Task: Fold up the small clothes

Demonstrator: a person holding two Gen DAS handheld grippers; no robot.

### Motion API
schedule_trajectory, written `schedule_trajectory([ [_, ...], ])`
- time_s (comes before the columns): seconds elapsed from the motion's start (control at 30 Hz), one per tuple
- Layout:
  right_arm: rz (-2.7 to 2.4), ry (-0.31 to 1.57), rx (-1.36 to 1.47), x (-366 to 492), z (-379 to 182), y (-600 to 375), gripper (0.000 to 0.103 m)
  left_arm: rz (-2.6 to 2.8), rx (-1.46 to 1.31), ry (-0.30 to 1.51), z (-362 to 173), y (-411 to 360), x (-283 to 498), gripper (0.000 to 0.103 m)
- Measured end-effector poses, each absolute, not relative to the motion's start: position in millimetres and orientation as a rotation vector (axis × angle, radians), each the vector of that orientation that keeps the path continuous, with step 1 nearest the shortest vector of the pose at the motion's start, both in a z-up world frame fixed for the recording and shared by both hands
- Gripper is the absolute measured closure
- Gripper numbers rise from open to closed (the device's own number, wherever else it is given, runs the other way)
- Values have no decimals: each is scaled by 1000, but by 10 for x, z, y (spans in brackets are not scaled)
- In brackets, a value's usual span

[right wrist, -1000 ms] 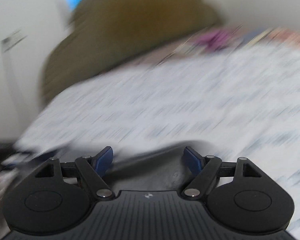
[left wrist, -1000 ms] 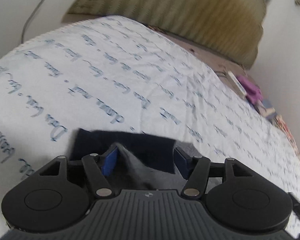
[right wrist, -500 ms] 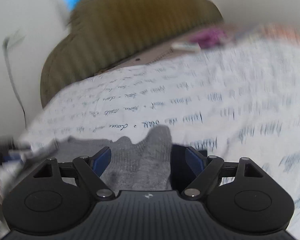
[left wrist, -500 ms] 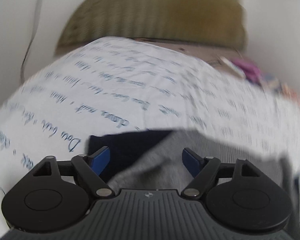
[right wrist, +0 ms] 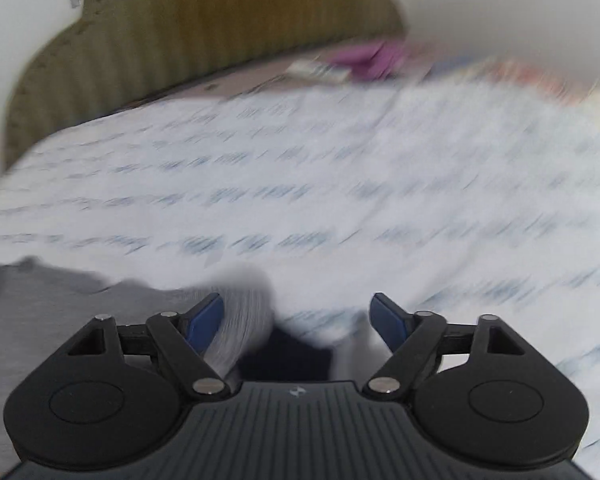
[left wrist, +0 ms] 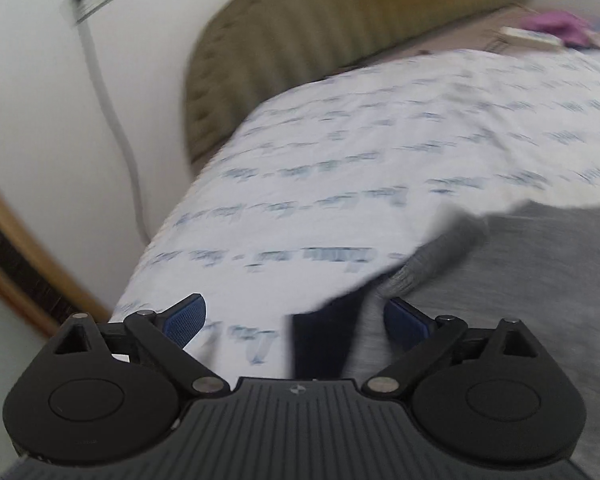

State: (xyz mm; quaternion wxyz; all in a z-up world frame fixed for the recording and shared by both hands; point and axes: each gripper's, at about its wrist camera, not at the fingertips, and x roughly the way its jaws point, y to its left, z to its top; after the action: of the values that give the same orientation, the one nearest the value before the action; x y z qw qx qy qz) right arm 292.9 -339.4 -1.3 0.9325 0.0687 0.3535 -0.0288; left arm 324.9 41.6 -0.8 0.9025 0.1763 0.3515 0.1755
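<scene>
Both frames were blurred. Left gripper (left wrist: 296, 316) jaws apart, holding nothing; right gripper (right wrist: 298, 314) likewise. Grey garment (left wrist: 520, 280) lay on sheet (left wrist: 360, 168) at 4 o'clock in left view, 8 o'clock in right.

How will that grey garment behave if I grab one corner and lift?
The grey garment is probably floppy: its edge already curls and bunches. It looks like light knit, so it should drape and drag across the bedsheet rather than slide stiffly.

White bedsheet (left wrist: 380, 152) with blue script, olive ribbed cushion (left wrist: 320, 28) behind — purple cloth (right wrist: 364, 58), wall cable (left wrist: 112, 116) leftward
</scene>
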Motion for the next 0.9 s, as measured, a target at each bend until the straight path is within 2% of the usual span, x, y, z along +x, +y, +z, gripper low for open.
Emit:
schedule_trajectory([
  [0.13, -145, 582, 176, 2710, 224, -3650, 26, 404, 277, 706, 161, 577, 3146, 7],
  [0.3, 157, 678, 434, 2697, 163, -3779, 27, 241, 122, 714, 336, 493, 2904, 6],
  [0.47, 339, 764, 745, 2601, -99, -3988, 26, 51, 82, 749, 278, 171, 2629, 5],
  [0.6, 403, 855, 811, 2499, -272, -4044, 27, -13, 75, 755, 212, -26, 2456, 5],
  [0.9, 693, 933, 1019, 2124, -496, -4257, 24, -63, 94, 786, 71, -220, 2416, 5],
])
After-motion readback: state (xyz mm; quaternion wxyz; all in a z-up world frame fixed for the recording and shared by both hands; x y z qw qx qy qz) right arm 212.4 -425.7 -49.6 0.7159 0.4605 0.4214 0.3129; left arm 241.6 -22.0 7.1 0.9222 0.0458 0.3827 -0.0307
